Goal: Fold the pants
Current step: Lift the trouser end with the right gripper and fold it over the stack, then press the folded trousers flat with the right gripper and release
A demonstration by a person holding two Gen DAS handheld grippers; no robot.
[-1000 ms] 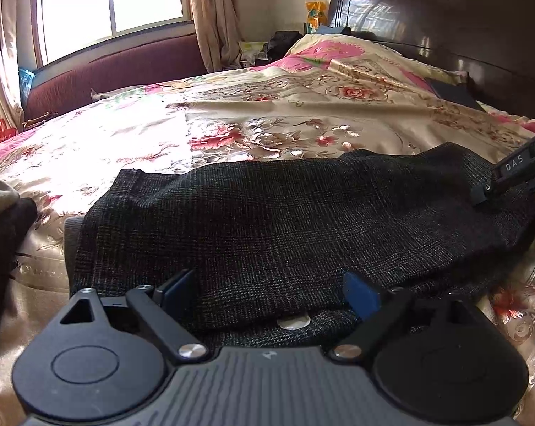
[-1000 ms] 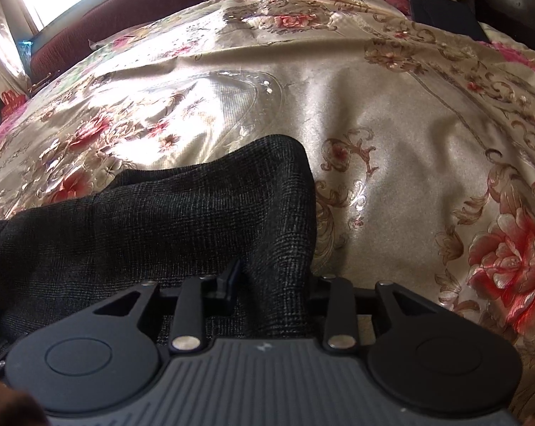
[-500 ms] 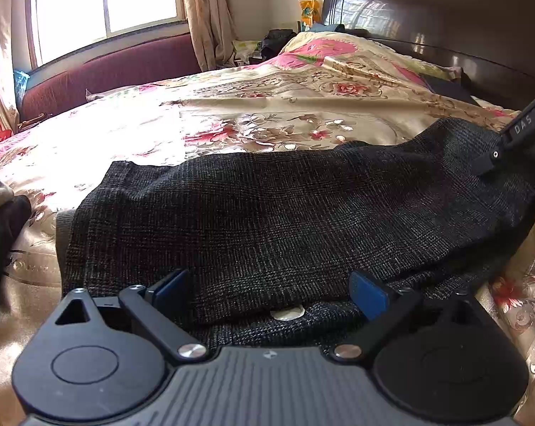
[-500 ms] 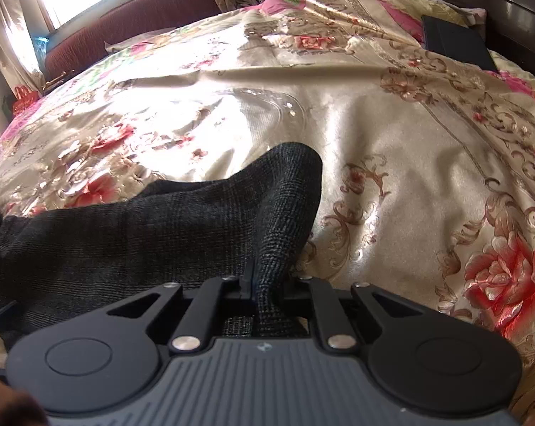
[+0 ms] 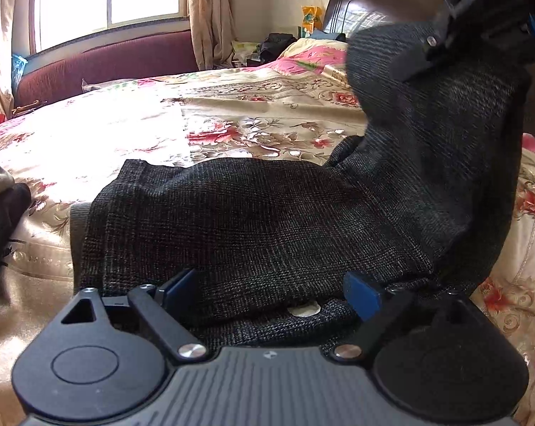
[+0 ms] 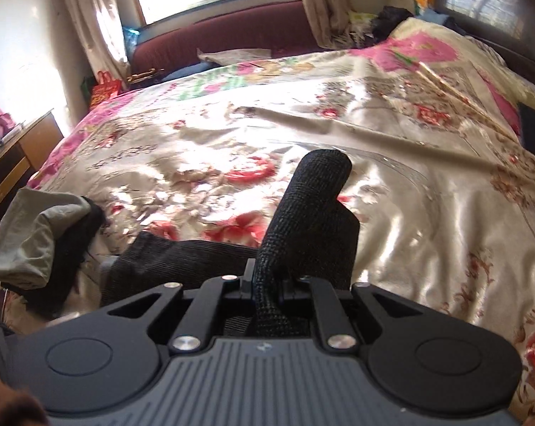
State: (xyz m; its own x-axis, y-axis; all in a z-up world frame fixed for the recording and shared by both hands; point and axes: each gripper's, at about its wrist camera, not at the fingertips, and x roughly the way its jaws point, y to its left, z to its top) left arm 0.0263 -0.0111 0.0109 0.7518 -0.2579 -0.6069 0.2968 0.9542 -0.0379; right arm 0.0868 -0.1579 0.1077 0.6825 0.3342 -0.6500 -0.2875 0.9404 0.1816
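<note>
The floral bedspread (image 6: 427, 220) lies open beyond the pants (image 5: 253, 220), while a heap of grey and black clothes (image 6: 36, 234) blocks its left edge.

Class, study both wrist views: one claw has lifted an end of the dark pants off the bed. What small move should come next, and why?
Probably carry the right claw, shut on the pants, across toward the end lying flat on the bedspread. The left claw stands open over the near edge, so the lifted end can be laid over.
</note>
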